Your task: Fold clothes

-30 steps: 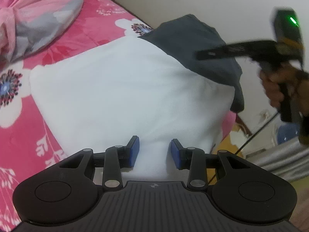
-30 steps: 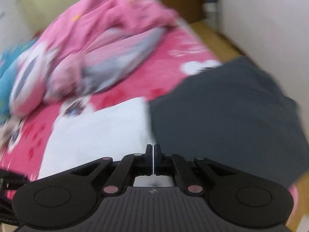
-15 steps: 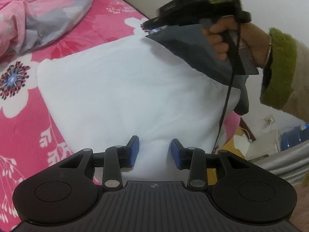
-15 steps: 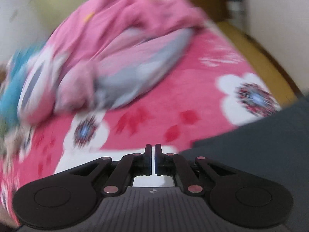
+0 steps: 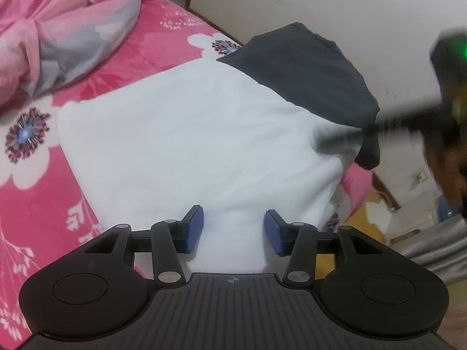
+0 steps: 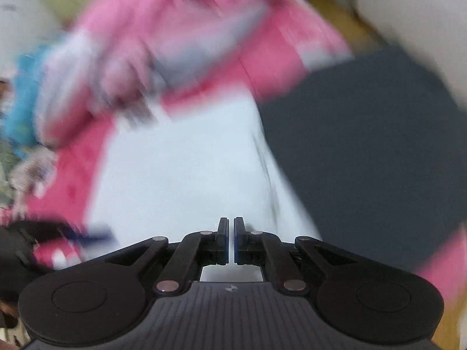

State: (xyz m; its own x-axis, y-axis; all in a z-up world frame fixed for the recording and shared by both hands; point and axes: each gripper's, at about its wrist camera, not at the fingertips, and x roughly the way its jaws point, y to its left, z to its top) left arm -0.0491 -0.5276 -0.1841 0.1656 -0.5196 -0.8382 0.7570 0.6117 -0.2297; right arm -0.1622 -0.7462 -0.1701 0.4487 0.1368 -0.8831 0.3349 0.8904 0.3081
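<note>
In the left wrist view, the left gripper [image 5: 233,230] fills the bottom of the frame, its blue pads [image 5: 195,229] spread apart and its jaws opening; a raised fold of the white garment [image 5: 186,134] sits in the gap between them, but the pads do not press on it. The white garment lies flattened across the centre of the frame on the pink floral bedspread [image 5: 43,198], reaching from the lower centre up toward the upper middle. Beyond it, in the upper right of centre, a dark grey garment [image 5: 306,70] overlaps the white one's far edge and droops over the side of the bed. At the right edge, the right gripper [image 5: 388,124] shows only as a dark blurred streak with a green light above it, its tip at the dark grey garment's near edge. In the upper left, a crumpled pink and grey quilt [image 5: 73,29] is heaped on the bedspread, with a pale wall [image 5: 321,5] behind.

In the right wrist view, heavily blurred, the right gripper [image 6: 230,240] at the bottom centre has its jaws drawn together with only a thin slit between, holding nothing. The white garment [image 6: 186,175] lies just past it in mid-frame, the dark grey garment [image 6: 364,145] to the right.
</note>
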